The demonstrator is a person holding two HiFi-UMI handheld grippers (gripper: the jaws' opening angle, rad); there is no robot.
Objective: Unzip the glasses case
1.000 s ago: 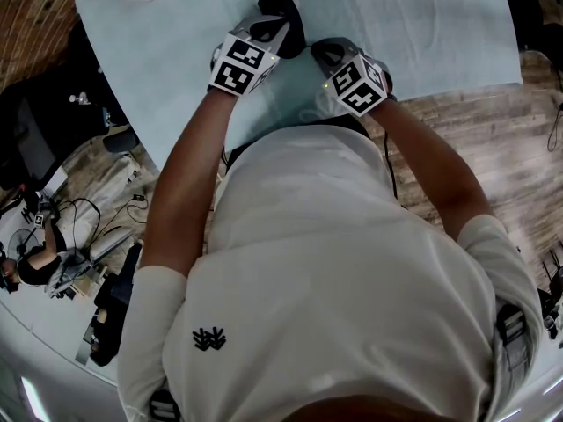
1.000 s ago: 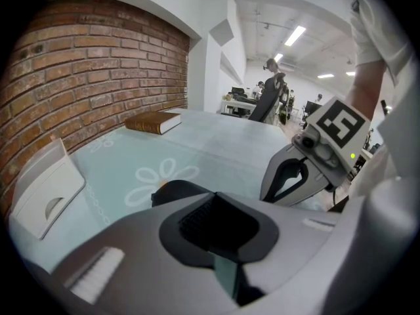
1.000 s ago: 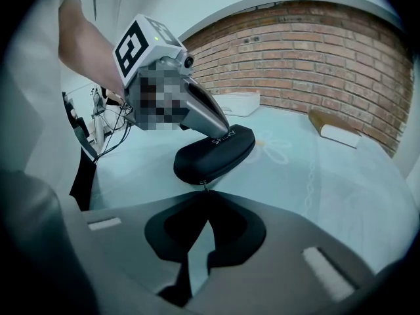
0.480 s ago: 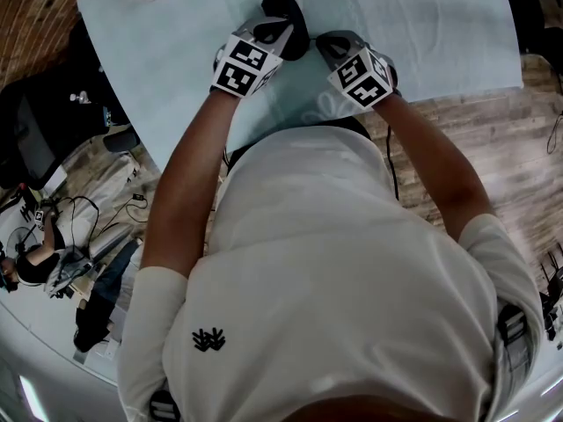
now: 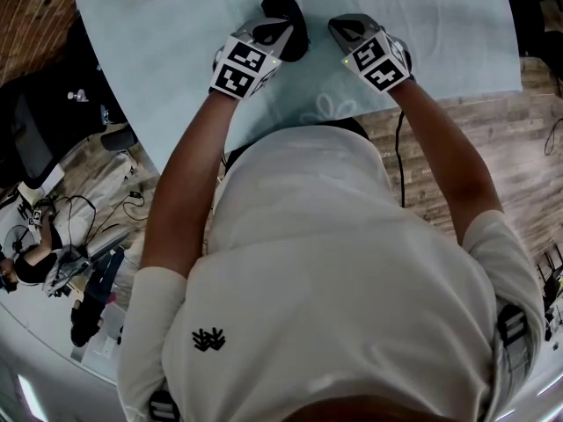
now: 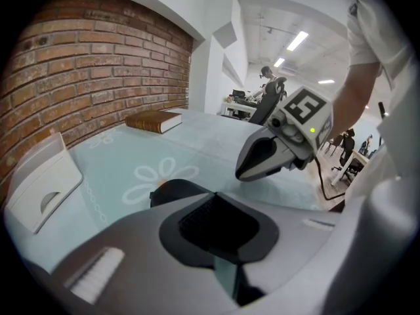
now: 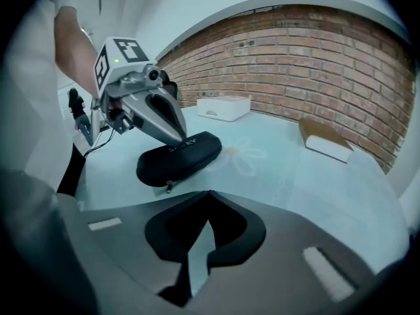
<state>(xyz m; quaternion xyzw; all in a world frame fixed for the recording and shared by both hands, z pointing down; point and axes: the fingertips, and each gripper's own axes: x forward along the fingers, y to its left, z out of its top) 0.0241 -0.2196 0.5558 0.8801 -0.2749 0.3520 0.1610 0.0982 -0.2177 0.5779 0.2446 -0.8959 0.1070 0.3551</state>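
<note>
Nearest me, a person in a white shirt (image 5: 352, 271) leaned over the table edge with a gripper in each hand. The left gripper (image 7: 181, 136) had its fingers pressed together. I could see nothing pinched between them, and their tips rested on top of the glasses case (image 7: 178, 157). The right gripper (image 5: 345, 30) hung at the case's 3 o'clock, clear of it. Its fingers were likewise drawn together on nothing, and only a thin slit of cloth showed between the pads.

The case was black and looked closed. It lay on the pale teal tablecloth (image 5: 440, 25) just beside a printed daisy (image 7: 246, 155), and its zip pull (image 7: 168, 186) dangled toward the end nearer the person. Farther out, at the case's 10 o'clock, sat a white box (image 7: 224, 107). Beyond that a brown book (image 6: 153, 121) lay on the cloth near the brick wall (image 6: 85, 64).
</note>
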